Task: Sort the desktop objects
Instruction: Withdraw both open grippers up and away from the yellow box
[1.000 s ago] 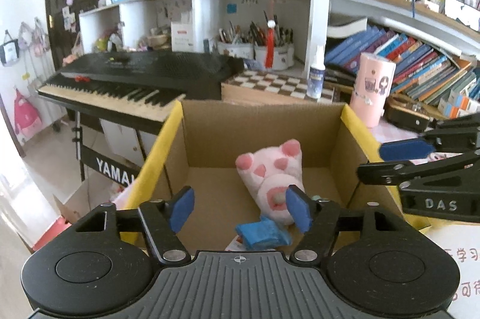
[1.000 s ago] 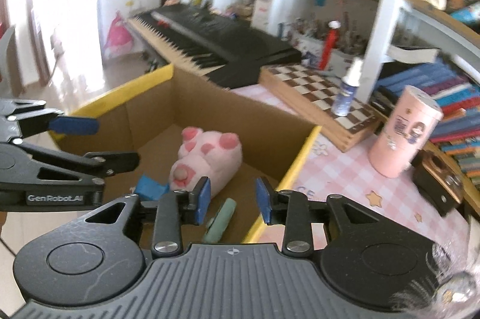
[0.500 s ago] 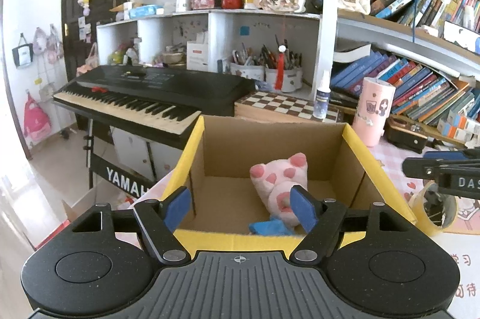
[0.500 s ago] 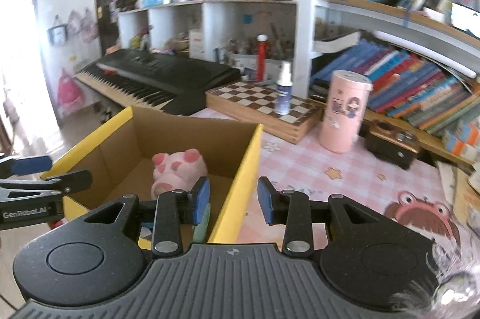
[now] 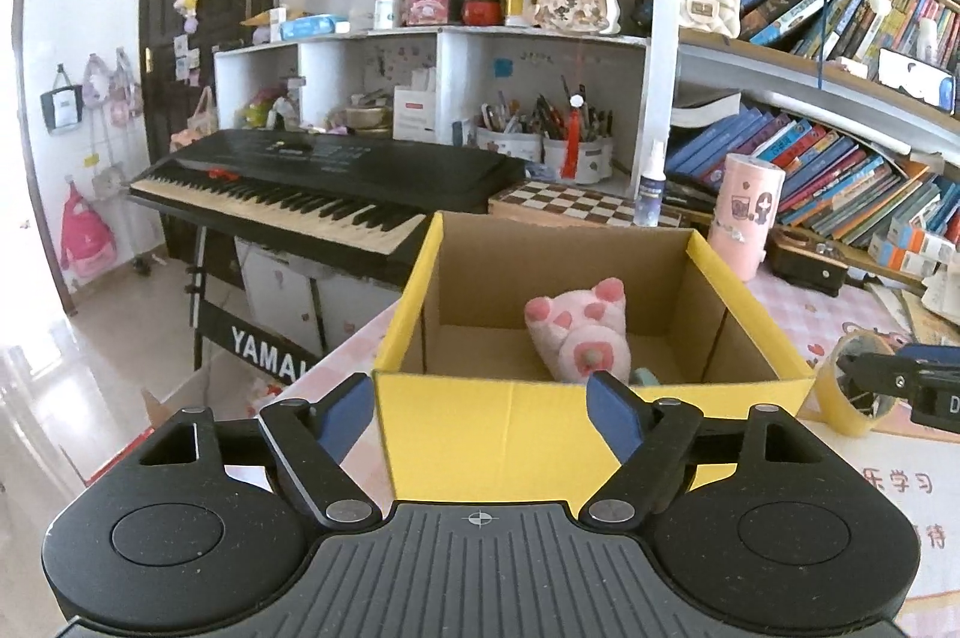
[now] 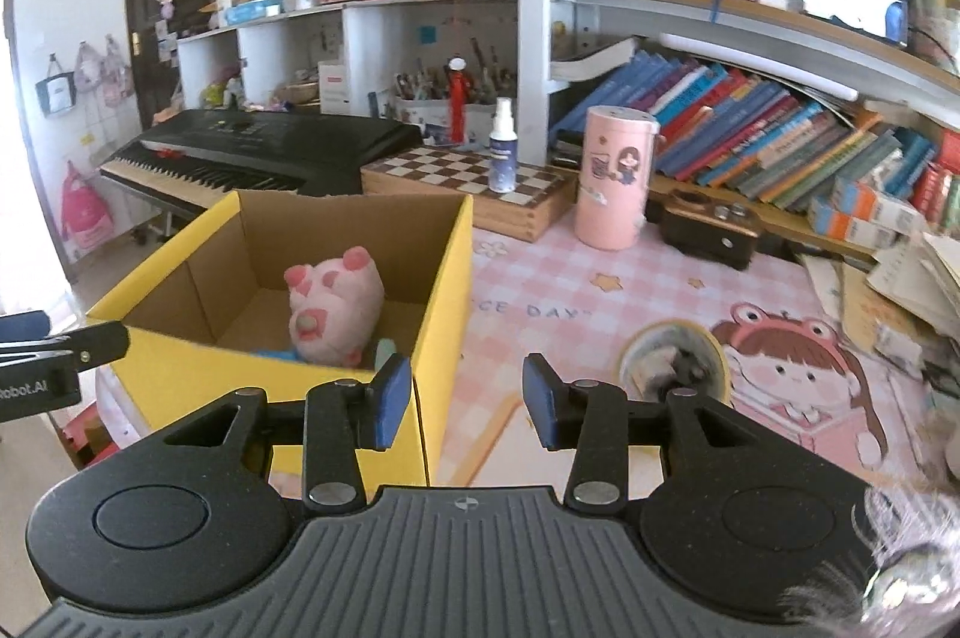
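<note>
A yellow cardboard box (image 5: 540, 428) (image 6: 444, 290) stands on the pink desk mat. Inside lie a pink plush pig (image 5: 579, 338) (image 6: 333, 308), a blue item (image 6: 273, 355) and a pale green piece (image 6: 384, 350). My left gripper (image 5: 480, 407) hovers in front of the box's near wall, jaws opening, nothing between them. My right gripper (image 6: 462, 398) sits by the box's right corner, jaws opening and empty. A roll of yellow tape (image 6: 675, 362) (image 5: 852, 386) lies on the mat to the right of the box, just beyond the right finger.
A pink canister (image 6: 612, 179), a spray bottle (image 6: 501, 146) on a chessboard box (image 6: 462, 185), and a small black device (image 6: 711, 227) stand at the back. A keyboard (image 5: 312, 182) sits left of the desk. Bookshelves line the back; papers (image 6: 912, 290) pile at right.
Both grippers have pulled back out of the box toward me, and both have opened wider. The right one swung to the right, bringing the tape roll into view.
</note>
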Demonstrator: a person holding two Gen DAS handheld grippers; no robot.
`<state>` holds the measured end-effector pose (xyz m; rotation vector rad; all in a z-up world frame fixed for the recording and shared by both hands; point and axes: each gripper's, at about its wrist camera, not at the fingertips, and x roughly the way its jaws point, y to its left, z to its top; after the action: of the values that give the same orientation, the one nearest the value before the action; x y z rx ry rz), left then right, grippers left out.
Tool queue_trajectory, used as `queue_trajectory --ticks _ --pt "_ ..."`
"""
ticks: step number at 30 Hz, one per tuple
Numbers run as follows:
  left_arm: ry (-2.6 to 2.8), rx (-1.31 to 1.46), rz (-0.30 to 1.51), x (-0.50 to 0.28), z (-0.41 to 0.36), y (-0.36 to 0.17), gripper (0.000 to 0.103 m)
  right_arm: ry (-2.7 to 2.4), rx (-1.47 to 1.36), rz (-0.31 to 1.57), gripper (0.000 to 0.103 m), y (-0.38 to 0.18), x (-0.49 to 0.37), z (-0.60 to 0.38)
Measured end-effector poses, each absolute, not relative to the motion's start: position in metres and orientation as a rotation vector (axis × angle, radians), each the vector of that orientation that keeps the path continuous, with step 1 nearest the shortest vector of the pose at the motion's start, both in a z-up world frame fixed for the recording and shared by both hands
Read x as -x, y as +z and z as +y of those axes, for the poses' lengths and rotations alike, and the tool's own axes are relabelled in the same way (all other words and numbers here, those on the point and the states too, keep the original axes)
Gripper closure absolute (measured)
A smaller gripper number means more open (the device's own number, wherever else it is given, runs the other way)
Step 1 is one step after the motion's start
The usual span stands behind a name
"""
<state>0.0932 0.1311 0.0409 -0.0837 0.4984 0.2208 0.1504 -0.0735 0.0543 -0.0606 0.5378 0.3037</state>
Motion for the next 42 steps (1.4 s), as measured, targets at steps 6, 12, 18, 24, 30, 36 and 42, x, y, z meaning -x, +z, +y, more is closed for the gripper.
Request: queue_trajectory --ticks 6,12,18,24,30,36,42 --pt "0.231 0.082 0.493 -0.070 0.133 0.040 0.018 0.248 0.038 0.536 0.062 0.049 -0.124 -0.078" --pt "0.224 0.073 0.503 -0.053 0.134 0.035 0.018 0.196 0.017 0.552 0.062 0.041 -0.102 -0.081" --pt "0.222 0.077 0.505 -0.040 0.136 0.034 0.018 0.189 0.019 0.572 0.062 0.033 -0.082 -0.077" --pt "0.202 0.064 0.514 -0.026 0.132 0.028 0.018 0.210 0.045 0.571 0.059 0.029 -0.063 -0.068" --pt "0.171 0.053 0.530 -0.013 0.125 0.022 0.018 0.221 0.057 0.583 0.057 0.026 -0.049 -0.065" --pt "0.124 0.030 0.541 -0.005 0.117 0.019 0.017 0.219 0.054 0.592 0.054 0.022 -0.036 -0.065" --pt "0.092 0.024 0.561 0.000 0.111 0.015 0.017 0.217 0.056 0.609 0.052 0.018 -0.024 -0.066"
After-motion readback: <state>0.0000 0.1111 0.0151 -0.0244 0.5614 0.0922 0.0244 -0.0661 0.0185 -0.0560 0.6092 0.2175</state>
